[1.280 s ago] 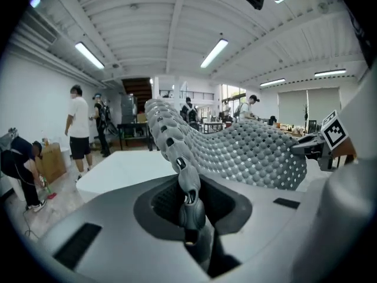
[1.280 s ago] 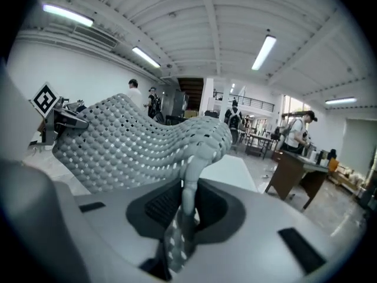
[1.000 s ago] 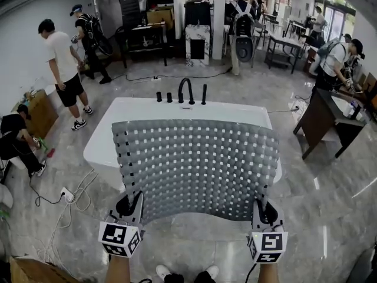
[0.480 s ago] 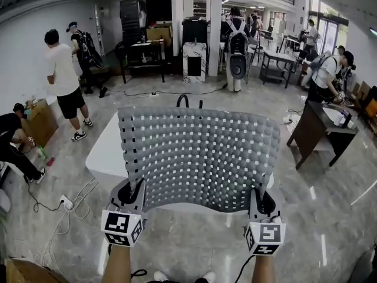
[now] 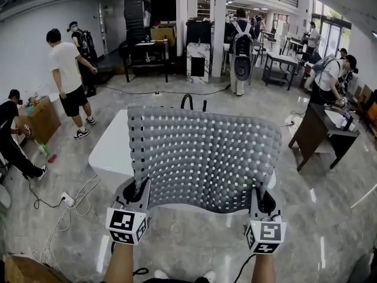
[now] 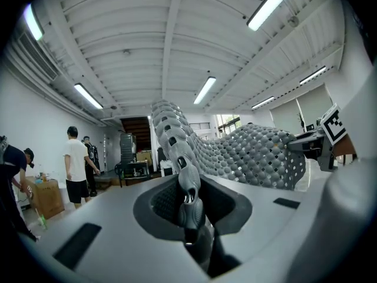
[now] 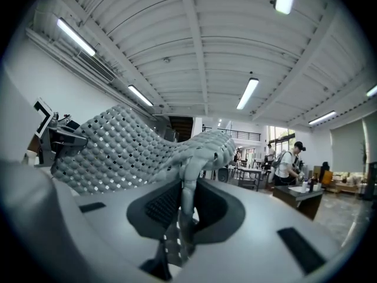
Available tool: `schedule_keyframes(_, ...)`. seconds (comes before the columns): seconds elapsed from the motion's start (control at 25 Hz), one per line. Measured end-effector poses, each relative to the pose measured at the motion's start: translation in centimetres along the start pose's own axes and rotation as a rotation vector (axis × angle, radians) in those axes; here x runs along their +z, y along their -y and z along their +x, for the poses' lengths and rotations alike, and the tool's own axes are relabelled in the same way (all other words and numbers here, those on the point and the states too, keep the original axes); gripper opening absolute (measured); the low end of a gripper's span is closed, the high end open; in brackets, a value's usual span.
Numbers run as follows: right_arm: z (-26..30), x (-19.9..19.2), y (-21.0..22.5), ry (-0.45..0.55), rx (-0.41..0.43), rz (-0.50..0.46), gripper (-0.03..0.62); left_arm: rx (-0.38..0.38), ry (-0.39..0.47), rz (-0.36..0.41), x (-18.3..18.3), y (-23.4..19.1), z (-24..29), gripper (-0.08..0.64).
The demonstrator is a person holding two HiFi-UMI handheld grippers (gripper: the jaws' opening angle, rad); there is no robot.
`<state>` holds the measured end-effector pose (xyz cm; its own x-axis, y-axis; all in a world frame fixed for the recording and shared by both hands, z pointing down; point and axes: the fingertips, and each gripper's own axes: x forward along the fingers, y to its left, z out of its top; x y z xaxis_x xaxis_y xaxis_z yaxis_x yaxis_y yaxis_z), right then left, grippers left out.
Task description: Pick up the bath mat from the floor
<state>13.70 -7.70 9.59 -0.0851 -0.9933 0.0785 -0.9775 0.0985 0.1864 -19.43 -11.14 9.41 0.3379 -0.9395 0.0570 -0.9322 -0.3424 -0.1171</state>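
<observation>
A grey perforated bath mat [image 5: 203, 155] hangs stretched in the air between both grippers, in front of the white bathtub [image 5: 109, 152]. My left gripper [image 5: 140, 194] is shut on the mat's lower left corner; in the left gripper view the mat's edge [image 6: 187, 200] is pinched between the jaws and rises away as a bumpy sheet. My right gripper [image 5: 260, 204] is shut on the lower right corner, and in the right gripper view the mat [image 7: 186, 205] is likewise clamped between the jaws. The mat hides most of the tub and its black tap [image 5: 187, 101].
Several people stand or crouch around the hall, one in a white shirt [image 5: 66, 75] at the left. A dark wooden counter [image 5: 315, 133] stands at the right. Cables and a power strip [image 5: 66, 200] lie on the grey marble floor at the left. A cardboard box [image 5: 39, 117] sits by the wall.
Both grippers have lifted the mat higher, so it now covers more of the tub and tap. The left gripper has shifted slightly right.
</observation>
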Motion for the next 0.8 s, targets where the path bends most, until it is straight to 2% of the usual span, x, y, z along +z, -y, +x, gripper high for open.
schedule_keyframes(0.24, -0.3, -0.2, -0.5, -0.004, -0.009, -0.009, 0.077, 0.001, -0.001, -0.008, -0.8, -0.4, -0.5, 0.069)
schedule_keyframes(0.8, -0.8, 0.5, 0.1, -0.013, -0.021, -0.020, 0.077, 0.004, 0.011, -0.030, 0.0, -0.2, -1.1, 0.069)
